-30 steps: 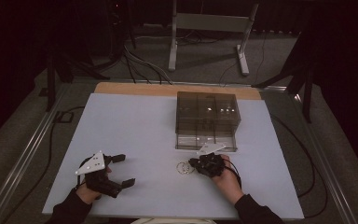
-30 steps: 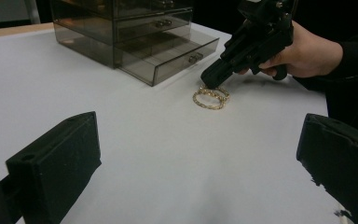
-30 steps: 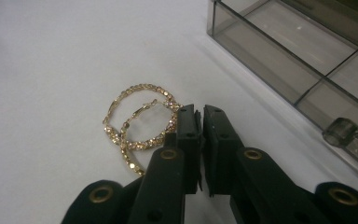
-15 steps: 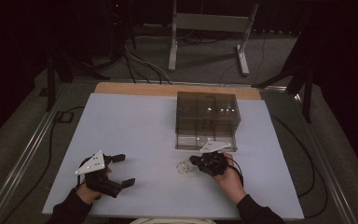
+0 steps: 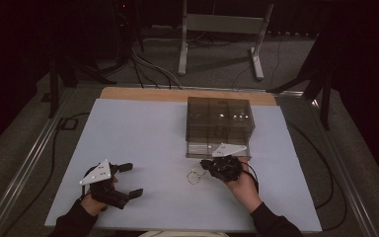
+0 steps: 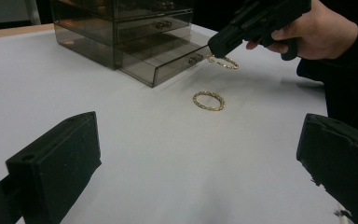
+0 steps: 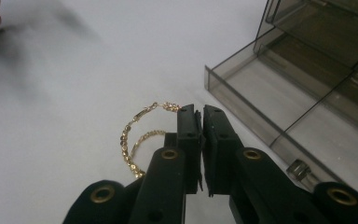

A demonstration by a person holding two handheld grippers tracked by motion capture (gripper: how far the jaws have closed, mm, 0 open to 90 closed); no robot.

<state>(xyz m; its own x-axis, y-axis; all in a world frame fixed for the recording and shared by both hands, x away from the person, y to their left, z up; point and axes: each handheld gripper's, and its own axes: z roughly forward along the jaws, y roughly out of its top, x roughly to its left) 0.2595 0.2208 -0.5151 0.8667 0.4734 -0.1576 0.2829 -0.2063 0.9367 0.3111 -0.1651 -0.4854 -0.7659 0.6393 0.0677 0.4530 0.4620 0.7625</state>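
Observation:
Two gold hoop bracelets are in play. One hoop (image 6: 209,100) lies flat on the white table (image 5: 143,133). The other hoop (image 6: 223,61) hangs just above the table from my right gripper (image 7: 198,112), whose jaws are shut on its rim. It hangs before the open bottom drawer (image 6: 168,56) of a smoky clear drawer box (image 5: 219,123). In the high view the right gripper (image 5: 205,165) is at the box's front, with the lying hoop (image 5: 195,177) just below its tip. My left gripper (image 5: 132,179) rests at the near left, open and holding nothing.
The drawer box stands right of the table's centre, its upper drawers closed. A wooden strip (image 5: 143,94) runs along the table's far edge. Beyond it are a metal stand (image 5: 222,29) and floor cables (image 5: 148,64). The open drawer (image 7: 279,98) looks bare inside.
My right gripper has moved a little up and toward the drawer box with a hoop in it. The left gripper has stayed put.

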